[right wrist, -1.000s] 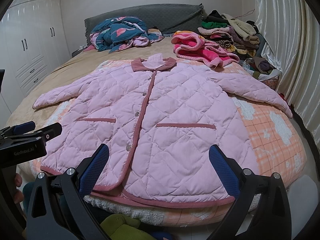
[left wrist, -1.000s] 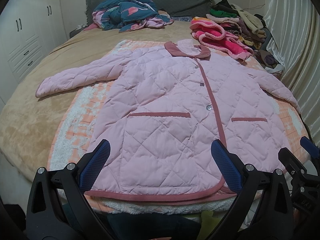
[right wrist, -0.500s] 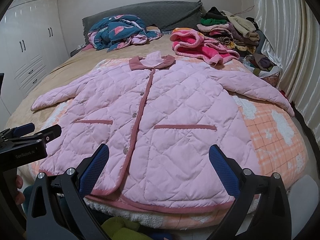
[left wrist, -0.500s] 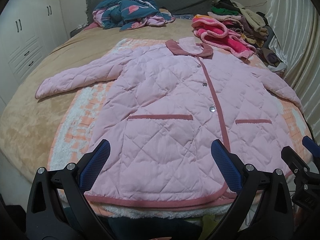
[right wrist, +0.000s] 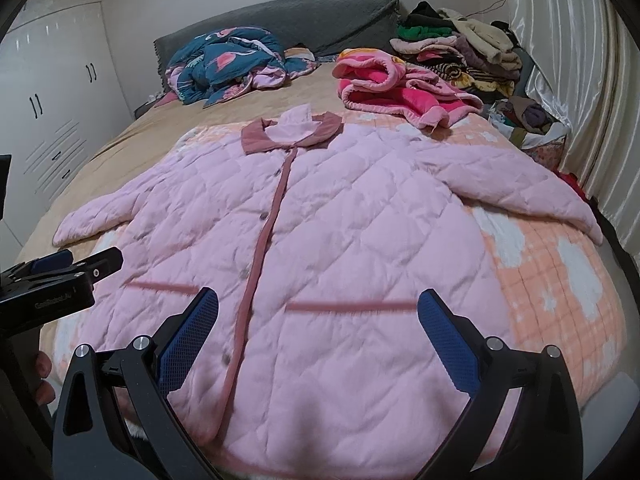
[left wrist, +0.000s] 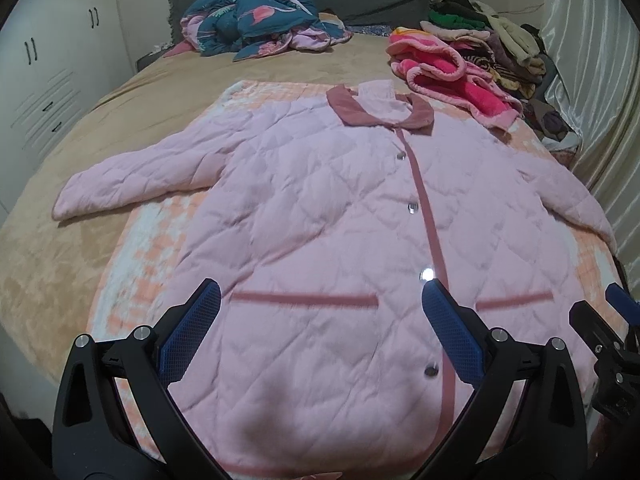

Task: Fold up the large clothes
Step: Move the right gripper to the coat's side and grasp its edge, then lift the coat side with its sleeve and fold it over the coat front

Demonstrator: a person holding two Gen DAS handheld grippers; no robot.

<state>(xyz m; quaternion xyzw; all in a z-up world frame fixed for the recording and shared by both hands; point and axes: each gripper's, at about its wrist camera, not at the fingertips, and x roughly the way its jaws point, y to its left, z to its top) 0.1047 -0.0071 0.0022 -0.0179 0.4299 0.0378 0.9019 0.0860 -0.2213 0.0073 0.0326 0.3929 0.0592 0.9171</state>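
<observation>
My way over the spread pink coat (left wrist: 320, 208) open, clothes pile (right wrist: 452, 56) crowding far right, teal bedding (left wrist: 256, 20) heaped beyond.

You see a big bed (left wrist: 132, 92) with a soft tan cover. A peach and white checked blanket (right wrist: 560, 280) lies on it, near the foot. The pink quilted coat (left wrist: 320, 220) lies flat on that blanket, front up, buttons closed, with both sleeves spread out to the sides. Its left sleeve end rests on the tan cover. At the head of the bed you see a crumpled dark blue quilt (left wrist: 256, 20) with pink shapes. Beside it lies a bright pink fluffy garment (right wrist: 384, 84), and next to that a pile of folded clothes (right wrist: 460, 52) by the curtain side.
</observation>
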